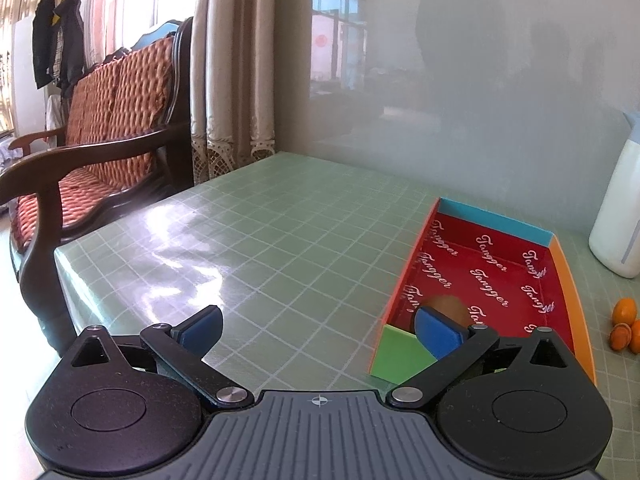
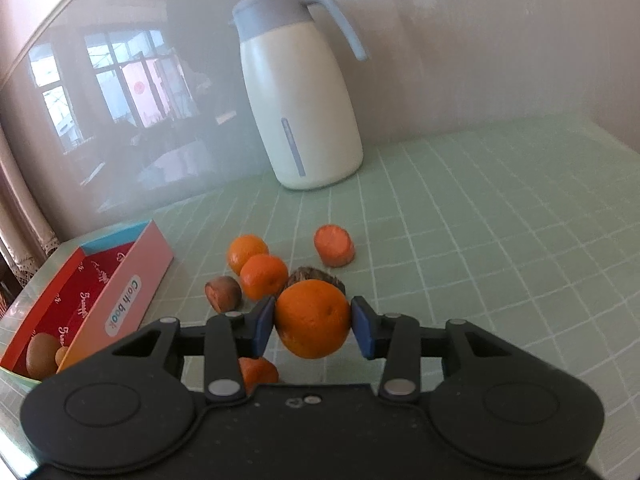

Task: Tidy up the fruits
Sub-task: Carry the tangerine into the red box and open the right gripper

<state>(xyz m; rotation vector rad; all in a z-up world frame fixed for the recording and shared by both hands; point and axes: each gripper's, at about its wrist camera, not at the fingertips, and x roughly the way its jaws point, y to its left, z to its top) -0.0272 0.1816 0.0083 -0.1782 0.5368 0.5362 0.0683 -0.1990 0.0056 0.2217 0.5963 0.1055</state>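
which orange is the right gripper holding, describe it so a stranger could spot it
Start at the white jug on the green table; nearer the camera lies a cluster of fruit. The held orange is the largest-looking, nearest one, pinched between the right gripper's blue pads.

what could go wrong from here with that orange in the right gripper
1. The right gripper pinches the round orange only at its sides, so it may slip or roll out on the way to the box.
2. Loose fruit sits close by: a tangerine and a brown fruit could get knocked across the table.
3. The left gripper hangs open at the box's near end and may block the drop.
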